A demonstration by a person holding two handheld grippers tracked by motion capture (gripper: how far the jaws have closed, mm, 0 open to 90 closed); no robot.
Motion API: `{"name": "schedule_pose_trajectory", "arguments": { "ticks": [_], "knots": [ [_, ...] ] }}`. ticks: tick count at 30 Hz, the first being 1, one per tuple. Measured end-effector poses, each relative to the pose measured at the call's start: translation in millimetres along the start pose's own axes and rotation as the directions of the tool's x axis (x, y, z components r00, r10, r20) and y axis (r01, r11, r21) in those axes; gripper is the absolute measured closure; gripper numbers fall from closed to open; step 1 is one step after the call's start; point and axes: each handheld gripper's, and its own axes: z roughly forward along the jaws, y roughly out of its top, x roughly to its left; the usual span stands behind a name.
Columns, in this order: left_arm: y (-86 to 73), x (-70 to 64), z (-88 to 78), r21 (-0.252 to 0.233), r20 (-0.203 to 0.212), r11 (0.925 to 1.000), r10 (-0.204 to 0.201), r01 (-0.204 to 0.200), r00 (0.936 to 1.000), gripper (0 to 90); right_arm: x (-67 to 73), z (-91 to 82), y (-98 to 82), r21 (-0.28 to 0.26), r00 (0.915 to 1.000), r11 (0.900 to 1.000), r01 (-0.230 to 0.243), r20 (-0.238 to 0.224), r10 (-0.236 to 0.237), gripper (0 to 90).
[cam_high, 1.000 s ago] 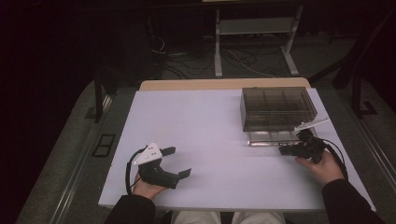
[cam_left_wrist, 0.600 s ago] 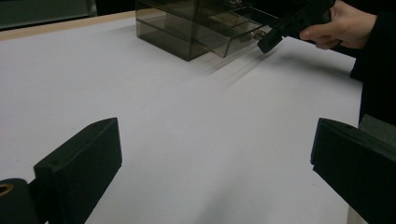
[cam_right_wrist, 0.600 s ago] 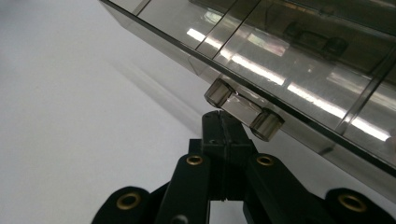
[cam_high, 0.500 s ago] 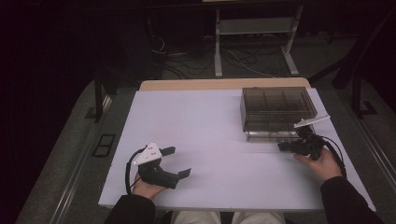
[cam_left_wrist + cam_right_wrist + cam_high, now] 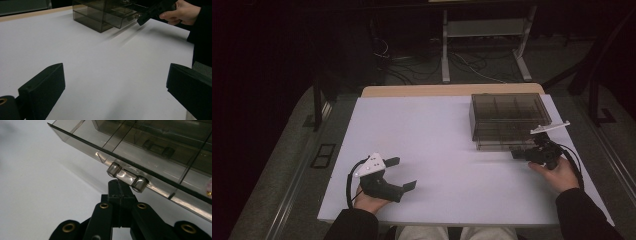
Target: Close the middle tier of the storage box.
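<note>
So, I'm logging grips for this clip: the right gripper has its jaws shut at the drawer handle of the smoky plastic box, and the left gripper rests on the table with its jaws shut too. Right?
Not quite. The left gripper has its jaws wide open with nothing between them, as the left gripper view shows. The rest holds: the right gripper is shut at the drawer handle of the box.

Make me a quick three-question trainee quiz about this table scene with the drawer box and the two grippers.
1. True or false: the left hand-held gripper has its jaws spread with nothing between them.
2. Which part of the smoky plastic drawer box do the right hand-held gripper's closed jaws meet? A) lid B) drawer handle C) back wall
3. Fill in: the bottom drawer is pulled partly ____.

Key: 1 true; 2 B; 3 out
</note>
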Motion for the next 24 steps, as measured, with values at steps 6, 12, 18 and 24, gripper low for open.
{"name": "schedule_pose_trajectory", "arguments": {
  "ticks": [6,12,18,24],
  "knots": [
    [-0.1,0.1,-0.1,-0.002,-0.002,1.0,-0.002,0.002,1.0,1.1,-2.8,-0.9,0.3,-0.011,1.0,1.0,-0.008,-0.002,0.008,88.7],
    [-0.1,0.3,-0.2,-0.001,-0.002,1.0,-0.002,0.002,1.0,1.1,-4.4,-1.4,2.0,-0.018,0.9999,1.0,-0.014,-0.004,0.014,88.7],
    [-0.1,0.3,-0.4,-0.001,-0.002,1.0,0.0,0.0,1.0,1.1,-5.6,-0.3,3.9,-0.022,0.9998,1.0,-0.019,0.001,0.019,88.7],
    [-0.1,0.3,-0.3,-0.001,-0.002,1.0,-0.002,0.002,1.0,1.1,-7.2,0.4,4.6,-0.026,0.9997,0.999,-0.023,0.0,0.023,88.7]
  ]
}}
